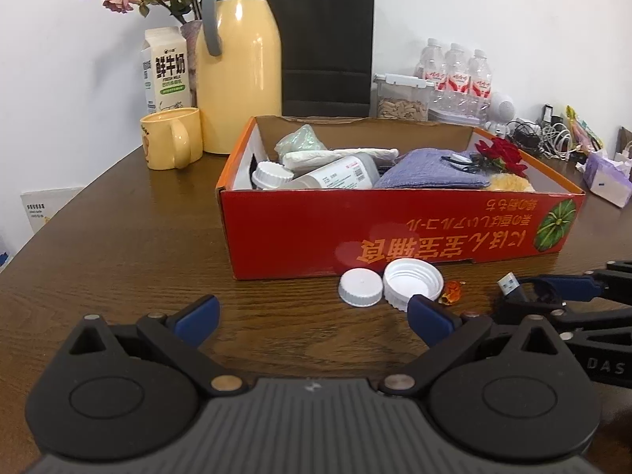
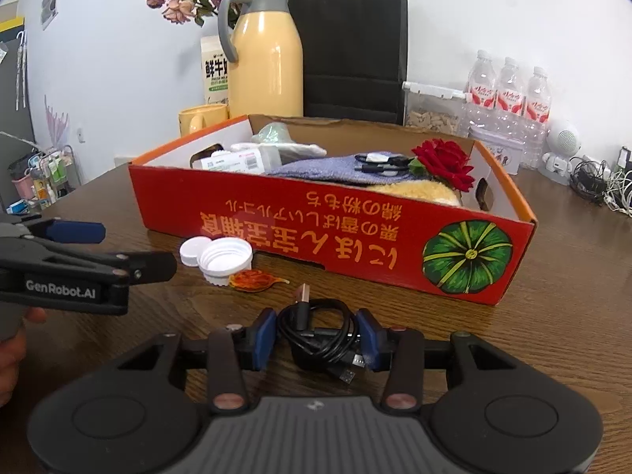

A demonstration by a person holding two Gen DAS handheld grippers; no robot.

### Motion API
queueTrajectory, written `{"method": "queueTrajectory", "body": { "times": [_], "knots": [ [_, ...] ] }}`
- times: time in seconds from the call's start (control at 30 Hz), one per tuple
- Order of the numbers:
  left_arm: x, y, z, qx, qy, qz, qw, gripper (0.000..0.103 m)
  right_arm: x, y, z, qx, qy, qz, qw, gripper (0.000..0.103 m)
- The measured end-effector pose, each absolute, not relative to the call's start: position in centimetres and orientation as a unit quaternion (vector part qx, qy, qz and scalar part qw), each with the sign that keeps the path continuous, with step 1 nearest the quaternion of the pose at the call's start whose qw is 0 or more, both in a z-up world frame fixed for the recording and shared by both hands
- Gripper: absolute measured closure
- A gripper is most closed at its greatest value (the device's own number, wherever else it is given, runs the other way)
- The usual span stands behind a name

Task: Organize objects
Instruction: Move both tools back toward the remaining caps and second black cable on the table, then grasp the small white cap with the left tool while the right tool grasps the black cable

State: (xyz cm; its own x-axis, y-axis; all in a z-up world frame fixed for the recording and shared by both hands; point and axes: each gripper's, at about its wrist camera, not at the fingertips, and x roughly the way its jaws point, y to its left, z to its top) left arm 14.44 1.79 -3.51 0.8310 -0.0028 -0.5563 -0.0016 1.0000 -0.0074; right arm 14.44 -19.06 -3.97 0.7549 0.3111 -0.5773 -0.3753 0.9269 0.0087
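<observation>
A red cardboard box [image 1: 395,233] [image 2: 316,217] stands mid-table and holds a white bottle [image 1: 335,175], a purple cloth [image 1: 430,173], a red rose [image 2: 444,160] and other items. In front of it lie a small white cap [image 1: 360,287] [image 2: 193,251], a larger white cap [image 1: 412,284] [image 2: 225,260] and an orange scrap [image 2: 252,279]. My right gripper [image 2: 316,335] [image 1: 541,292] rests low on the table, its blue pads pressed against a coiled black USB cable [image 2: 304,310]. My left gripper [image 1: 314,312] [image 2: 130,249] is open with nothing between its fingers, just short of the caps.
Behind the box stand a yellow thermos [image 1: 237,63], a yellow mug [image 1: 170,138], a milk carton [image 1: 166,67], a black paper bag [image 1: 324,39], a nut container [image 1: 401,96] and water bottles [image 1: 454,75]. Tangled cables [image 2: 600,185] and tissues [image 1: 606,175] sit far right.
</observation>
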Motion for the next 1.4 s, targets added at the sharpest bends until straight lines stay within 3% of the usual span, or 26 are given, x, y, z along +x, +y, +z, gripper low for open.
{"method": "queueTrajectory", "body": {
  "times": [1.07,1.1,1.23,1.27,1.33,1.4],
  "knots": [
    [19.5,0.9,-4.5,0.002,0.34,0.023,0.94,0.001,13.5,-20.4,-3.2,-0.037,0.254,0.144,0.956,0.06],
    [19.4,0.9,-4.4,0.001,0.338,0.017,0.941,0.007,13.5,-20.4,-3.3,-0.037,0.254,0.144,0.956,0.06],
    [18.6,0.4,-4.1,0.011,0.319,-0.001,0.948,0.053,13.5,-20.4,-3.3,-0.037,0.255,0.143,0.956,0.06],
    [18.5,0.3,-4.1,0.01,0.318,-0.01,0.948,0.057,13.5,-20.4,-3.3,-0.037,0.255,0.143,0.956,0.06],
    [18.1,0.2,-4.0,0.012,0.315,-0.015,0.949,0.074,13.5,-20.4,-3.3,-0.037,0.255,0.143,0.956,0.06],
    [17.9,0.1,-4.0,0.015,0.313,-0.019,0.949,0.074,13.5,-20.4,-3.3,-0.037,0.255,0.143,0.956,0.06]
  ]
}}
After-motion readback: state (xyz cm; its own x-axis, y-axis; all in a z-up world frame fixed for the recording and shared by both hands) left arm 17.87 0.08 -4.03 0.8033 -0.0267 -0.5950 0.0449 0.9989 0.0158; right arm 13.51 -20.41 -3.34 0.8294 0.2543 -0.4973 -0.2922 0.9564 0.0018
